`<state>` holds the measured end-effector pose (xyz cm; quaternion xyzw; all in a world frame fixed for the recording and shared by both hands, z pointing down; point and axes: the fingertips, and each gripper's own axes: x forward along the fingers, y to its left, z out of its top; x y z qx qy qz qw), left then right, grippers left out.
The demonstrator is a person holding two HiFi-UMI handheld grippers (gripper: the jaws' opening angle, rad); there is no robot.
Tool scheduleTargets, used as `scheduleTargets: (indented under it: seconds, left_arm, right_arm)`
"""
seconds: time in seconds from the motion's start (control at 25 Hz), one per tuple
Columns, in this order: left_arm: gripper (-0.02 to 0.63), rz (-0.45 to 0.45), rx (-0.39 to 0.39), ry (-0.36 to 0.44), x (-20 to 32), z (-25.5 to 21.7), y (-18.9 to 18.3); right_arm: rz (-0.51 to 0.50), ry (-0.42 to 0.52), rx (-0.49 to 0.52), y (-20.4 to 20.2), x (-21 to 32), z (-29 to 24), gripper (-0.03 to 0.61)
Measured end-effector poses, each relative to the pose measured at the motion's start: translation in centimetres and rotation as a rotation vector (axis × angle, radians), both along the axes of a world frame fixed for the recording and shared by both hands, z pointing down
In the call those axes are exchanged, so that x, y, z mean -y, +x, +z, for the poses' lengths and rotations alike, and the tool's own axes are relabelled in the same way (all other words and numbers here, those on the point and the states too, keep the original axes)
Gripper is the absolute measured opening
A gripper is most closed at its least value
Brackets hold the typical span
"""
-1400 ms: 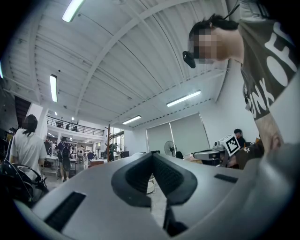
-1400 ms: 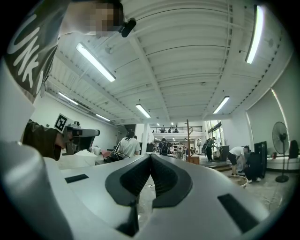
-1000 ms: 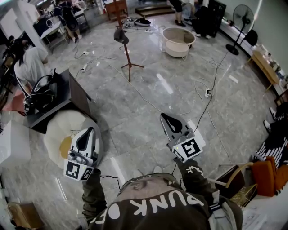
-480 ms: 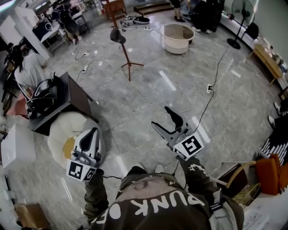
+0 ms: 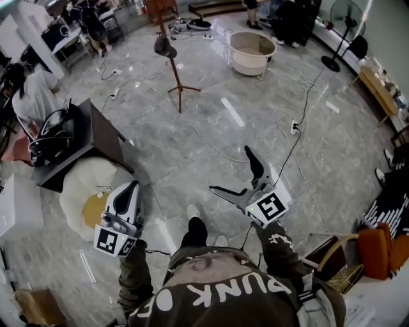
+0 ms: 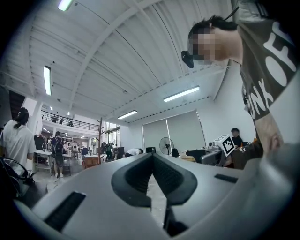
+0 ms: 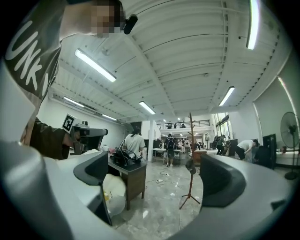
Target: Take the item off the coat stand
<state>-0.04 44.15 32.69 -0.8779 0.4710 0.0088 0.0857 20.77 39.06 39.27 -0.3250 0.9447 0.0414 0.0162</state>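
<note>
The floor (image 5: 217,121) is grey polished stone. A round beige tub (image 5: 251,64) stands on it at the far side, with a black standing fan (image 5: 340,19) near the right wall. At the left, a dark table (image 5: 105,134) carries a heap of black cables (image 5: 51,137). Just beside the table lies a white cushion (image 5: 80,182). Thin cords (image 5: 204,137) run across the floor. An orange bag (image 5: 377,246) sits at the right edge.

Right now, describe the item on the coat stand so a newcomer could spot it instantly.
In the head view, far across the grey marble floor, left of the round beige tub, stands a thin reddish-brown coat stand on tripod feet. The item is the dark cap-like thing hanging partway up its pole, the only thing on it.
</note>
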Motion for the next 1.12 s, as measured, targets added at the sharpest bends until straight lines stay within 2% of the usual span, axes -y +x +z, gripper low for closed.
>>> scheduleTargets:
  seconds: [0.28, 0.84, 1.12]
  left_arm:
    - [0.005, 0.024, -0.048, 0.006, 6.3, 1.3, -3.4]
    - [0.005, 0.024, -0.109, 0.011, 21.0, 0.8, -14.1]
    - [0.005, 0.029, -0.129, 0.001, 26.6, 1.8, -18.9]
  right_arm:
    - [0.032, -0.009, -0.040, -2.6, 5.6, 0.7, 0.595]
    - [0.057, -0.009, -0.095, -11.6, 19.5, -1.4, 0.595]
    - [0.076, -0.009, -0.117, -15.5, 24.9, -1.5, 0.595]
